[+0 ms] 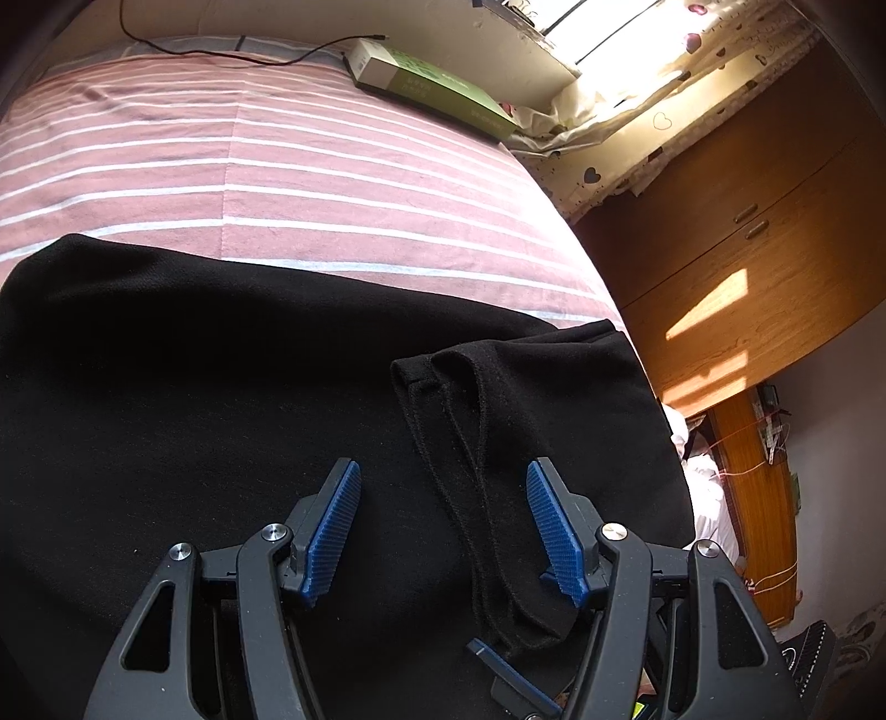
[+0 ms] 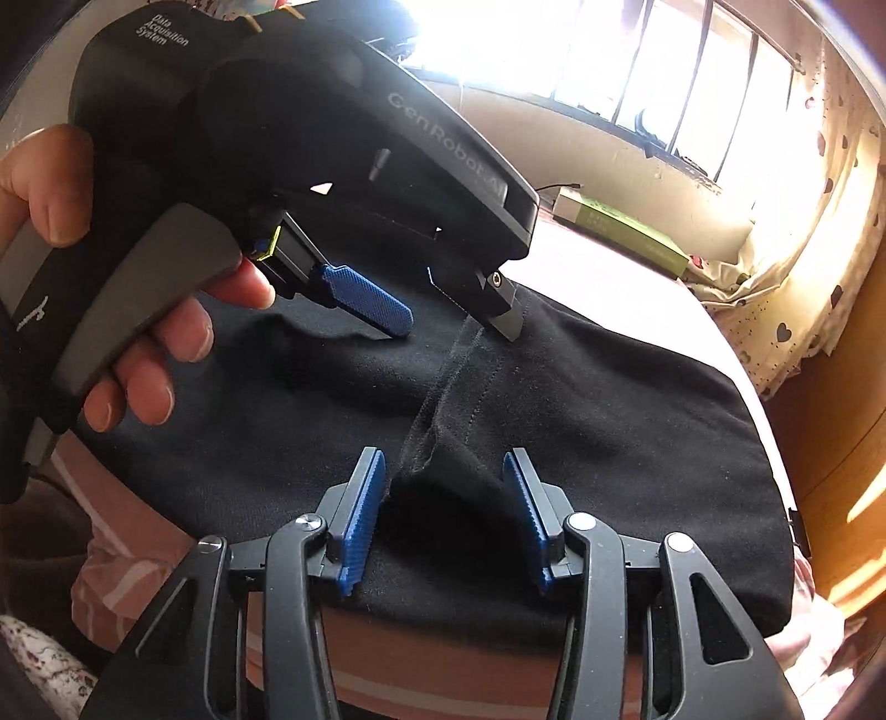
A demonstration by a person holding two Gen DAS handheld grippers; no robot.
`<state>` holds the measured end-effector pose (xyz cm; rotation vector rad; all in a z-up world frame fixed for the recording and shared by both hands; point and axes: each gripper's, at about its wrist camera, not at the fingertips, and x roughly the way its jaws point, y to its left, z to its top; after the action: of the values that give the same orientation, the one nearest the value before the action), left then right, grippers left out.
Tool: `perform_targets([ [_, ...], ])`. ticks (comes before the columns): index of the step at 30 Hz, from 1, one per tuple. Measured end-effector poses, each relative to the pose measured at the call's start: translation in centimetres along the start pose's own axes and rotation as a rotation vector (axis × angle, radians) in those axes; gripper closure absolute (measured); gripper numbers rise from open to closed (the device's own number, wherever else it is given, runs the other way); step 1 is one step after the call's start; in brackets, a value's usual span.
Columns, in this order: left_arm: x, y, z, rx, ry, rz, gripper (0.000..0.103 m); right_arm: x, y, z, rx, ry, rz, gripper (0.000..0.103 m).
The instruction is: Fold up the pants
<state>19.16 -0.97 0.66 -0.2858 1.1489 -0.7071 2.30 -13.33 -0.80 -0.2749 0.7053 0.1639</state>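
Black pants (image 1: 221,387) lie spread on a pink striped bed (image 1: 277,166). A folded leg end with a stitched hem (image 1: 470,443) lies on top of them, running between the fingers of my left gripper (image 1: 443,471). That gripper is open wide and its blue pads (image 1: 338,526) stand clear of the cloth. The right wrist view shows the left gripper (image 2: 457,328) held by a hand (image 2: 166,332), tips down at the pants (image 2: 609,415). My right gripper (image 2: 443,459) is open at the near edge, with a raised fold (image 2: 443,498) between its pads.
A green and white box (image 1: 432,83) and a black cable (image 1: 221,52) lie at the far end of the bed. A wooden cabinet (image 1: 747,221) stands to the right of the bed. A heart-print curtain (image 2: 803,249) hangs by the bright window (image 2: 692,83).
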Motion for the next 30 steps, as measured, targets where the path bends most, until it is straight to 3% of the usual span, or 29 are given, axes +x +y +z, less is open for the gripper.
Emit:
perform_targets([
  [4, 0.0, -0.1, -0.1, -0.001, 0.006, -0.006, 0.016, -1.2, 0.3, 0.2, -0.020, -0.033, -0.031, 0.076],
  [9, 0.0, -0.3, -0.3, -0.016, 0.025, -0.037, 0.016, -2.1, -1.3, 1.0, 0.056, -0.071, 0.003, 0.090],
  [17, -0.1, 0.4, -0.3, -0.109, 0.053, -0.115, 0.016, -3.5, -4.1, 1.8, 0.234, -0.091, 0.134, 0.097],
  [24, 0.5, -0.1, -0.4, -0.129, 0.085, -0.135, 0.016, -3.1, -2.9, 1.8, 0.150, -0.057, 0.094, 0.096],
  [27, 0.4, -0.4, -0.5, -0.117, 0.079, -0.141, 0.016, -2.5, -2.1, 1.5, 0.104, -0.068, 0.055, 0.087],
  [29, 0.5, -0.5, -0.4, -0.116, 0.087, -0.147, 0.016, -2.3, -1.9, 1.2, 0.099, -0.046, 0.118, 0.063],
  [30, 0.6, -0.6, -0.4, -0.112, 0.087, -0.145, 0.016, -2.0, -1.8, 1.1, 0.097, -0.027, 0.140, 0.058],
])
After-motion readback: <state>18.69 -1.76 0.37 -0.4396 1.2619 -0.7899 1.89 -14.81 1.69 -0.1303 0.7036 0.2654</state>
